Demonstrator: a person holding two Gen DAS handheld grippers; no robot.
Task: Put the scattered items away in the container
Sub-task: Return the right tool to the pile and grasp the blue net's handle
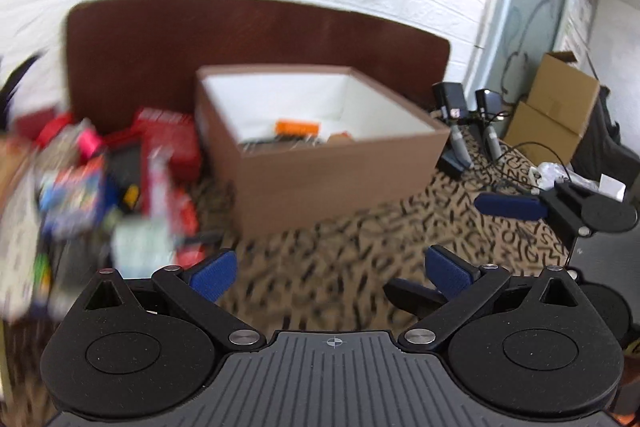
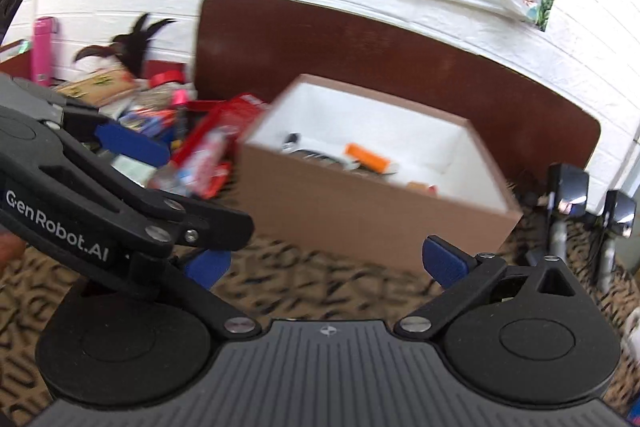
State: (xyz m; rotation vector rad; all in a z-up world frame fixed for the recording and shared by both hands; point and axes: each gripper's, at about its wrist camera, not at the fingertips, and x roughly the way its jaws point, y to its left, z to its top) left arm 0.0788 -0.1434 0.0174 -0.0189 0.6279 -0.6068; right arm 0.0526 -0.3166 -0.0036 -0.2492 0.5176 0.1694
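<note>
Left wrist view. The left gripper (image 1: pixel 327 269) hangs over the letter-patterned rug (image 1: pixel 340 259), jaws spread wide with nothing between the blue pads. The landmark is the open brown cardboard box with white lining (image 1: pixel 320 147), straight ahead; inside it lies an orange oblong item (image 1: pixel 298 127) among a few dark pieces too blurred to name. Left of the box sits the heap of scattered packets and boxes, mostly red and blue (image 1: pixel 120 179), smeared by motion so that single items cannot be told apart. Right of the box, one blue finger of the right gripper (image 1: pixel 510 206) enters the view.

Right wrist view. The right gripper (image 2: pixel 334 261) is likewise fully spread and holds nothing. The box (image 2: pixel 372 211) lies ahead; the heap (image 2: pixel 200 155) is left of it, partly hidden behind the left gripper's arm.

Judged step: between deposits, both tools free. The next move calls for reaching to the heap and isolating one graspable item.
</note>
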